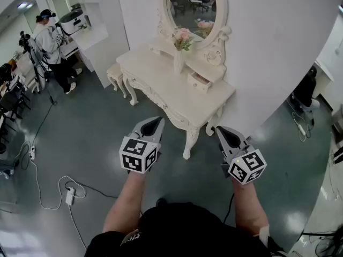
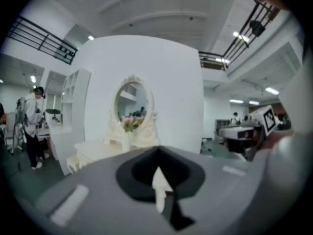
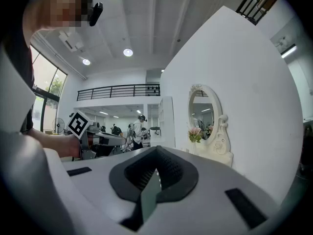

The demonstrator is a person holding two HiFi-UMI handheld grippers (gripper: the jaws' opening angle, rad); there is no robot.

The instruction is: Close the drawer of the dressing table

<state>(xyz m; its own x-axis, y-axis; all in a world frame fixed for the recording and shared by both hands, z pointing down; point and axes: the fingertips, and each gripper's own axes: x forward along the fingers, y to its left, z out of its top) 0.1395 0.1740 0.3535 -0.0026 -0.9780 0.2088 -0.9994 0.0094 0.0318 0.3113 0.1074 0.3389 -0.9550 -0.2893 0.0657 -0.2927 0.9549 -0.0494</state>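
Observation:
The white dressing table (image 1: 161,87) stands against a white wall, with an oval mirror (image 1: 193,7) and a vase of pink flowers (image 1: 180,50) on top. A small upper drawer (image 1: 200,81) at its right side is pulled out. Both grippers hover over the floor in front of the table, apart from it. My left gripper (image 1: 159,120) is shut with nothing held, its tips toward the table's front edge. Level with the table's right leg, my right gripper (image 1: 218,129) is shut and empty too. The table (image 2: 98,152) and mirror (image 3: 204,112) show far off in both gripper views.
A small white stool (image 1: 114,75) stands left of the table. A person (image 1: 51,44) stands at the far left by a white shelf unit (image 1: 88,33). Cables and a power strip (image 1: 69,196) lie on the green floor at lower left. More gear sits at the right edge (image 1: 305,98).

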